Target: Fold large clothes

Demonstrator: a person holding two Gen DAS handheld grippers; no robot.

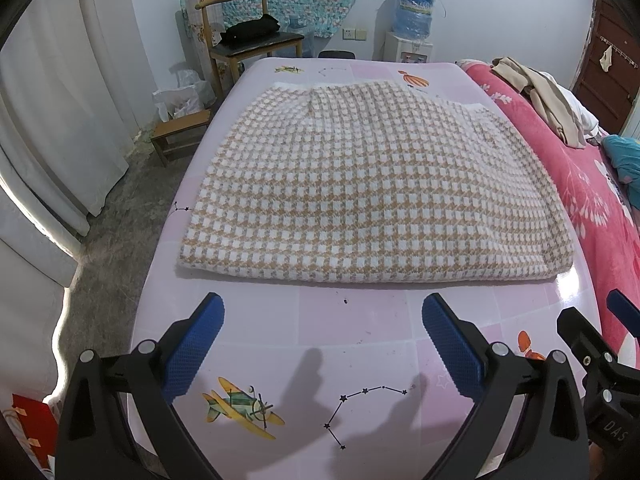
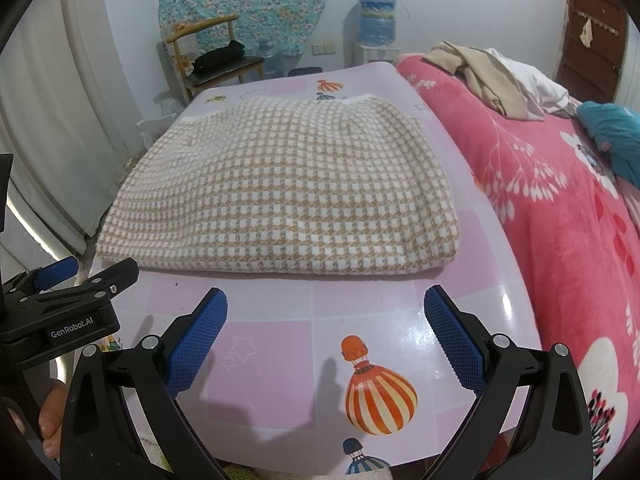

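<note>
A tan-and-white checked knit garment (image 1: 352,184) lies folded into a flat rectangle on the pink patterned table (image 1: 360,320); the right wrist view shows the same garment (image 2: 288,196) with its thick folded edge toward me. My left gripper (image 1: 322,312) hovers open over the bare table just short of that near edge, blue pads wide apart and nothing between them. My right gripper (image 2: 325,304) is open too, a little before the garment's near right part. The right gripper's body (image 1: 600,360) shows at the left view's right edge. The left gripper's body (image 2: 60,312) appears at the right view's left edge.
A bed with a pink floral blanket (image 2: 560,208) runs along the table's right side, with beige and white clothes (image 2: 492,80) piled on it. A wooden chair (image 1: 244,36), a low stool (image 1: 180,132) and a water dispenser (image 1: 412,28) stand beyond. A hand (image 2: 52,420) grips the left handle.
</note>
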